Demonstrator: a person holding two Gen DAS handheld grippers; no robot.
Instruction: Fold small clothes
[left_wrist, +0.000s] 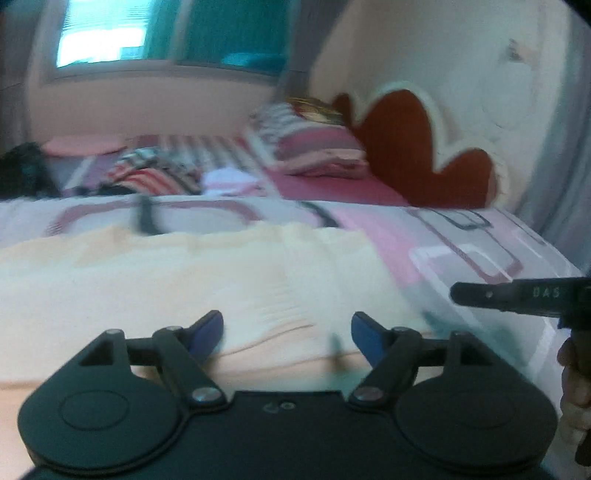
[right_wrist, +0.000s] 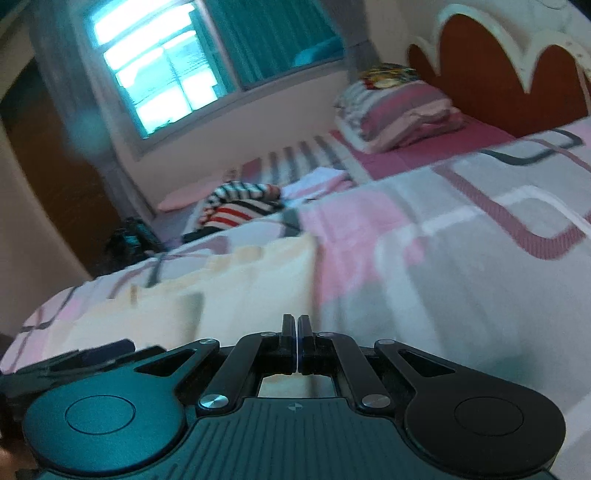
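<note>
A cream garment (left_wrist: 184, 280) lies spread flat on the patterned bedspread (left_wrist: 461, 251). My left gripper (left_wrist: 287, 321) hovers low over the garment's near part, its blue-padded jaws wide apart with nothing between them. My right gripper (left_wrist: 458, 293) comes in from the right edge of the left wrist view, over the bedspread just right of the garment. In the right wrist view the right gripper (right_wrist: 297, 321) is shut, its fingers pressed together at the right edge of the cream garment (right_wrist: 240, 288). I see no fabric between its fingers.
A pile of striped clothes (left_wrist: 155, 173) and a white folded piece (left_wrist: 229, 181) lie farther back on the bed. Stacked pillows (left_wrist: 314, 147) rest against a red headboard (left_wrist: 406, 147). A person's hand (left_wrist: 572, 376) shows at the right edge. A window is behind.
</note>
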